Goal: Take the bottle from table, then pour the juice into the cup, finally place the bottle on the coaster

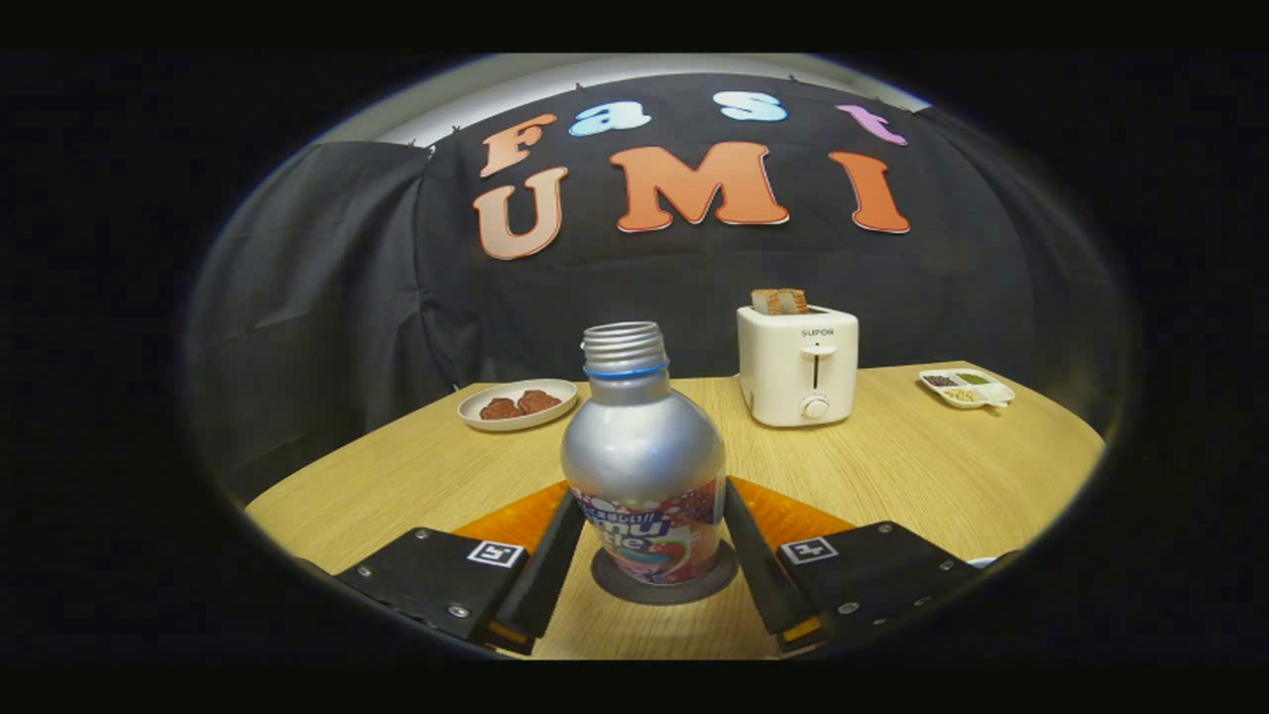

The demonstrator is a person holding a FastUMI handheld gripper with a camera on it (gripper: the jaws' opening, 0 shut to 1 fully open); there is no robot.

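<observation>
A silver bottle (642, 446) with an open threaded neck and a colourful label stands upright on a dark round coaster (610, 583) on the wooden table (892, 476). My gripper (651, 493) has one finger on each side of the bottle's lower body. Both fingertips (567, 516) touch the bottle at label height, so the gripper is shut on it. The bottle hides the middle of the coaster.
Beyond the bottle to the right stands a white toaster (798, 365) with bread slices sticking out. A white plate (517, 404) with brown pieces of food lies at the back left. A small divided dish (966, 388) sits at the far right.
</observation>
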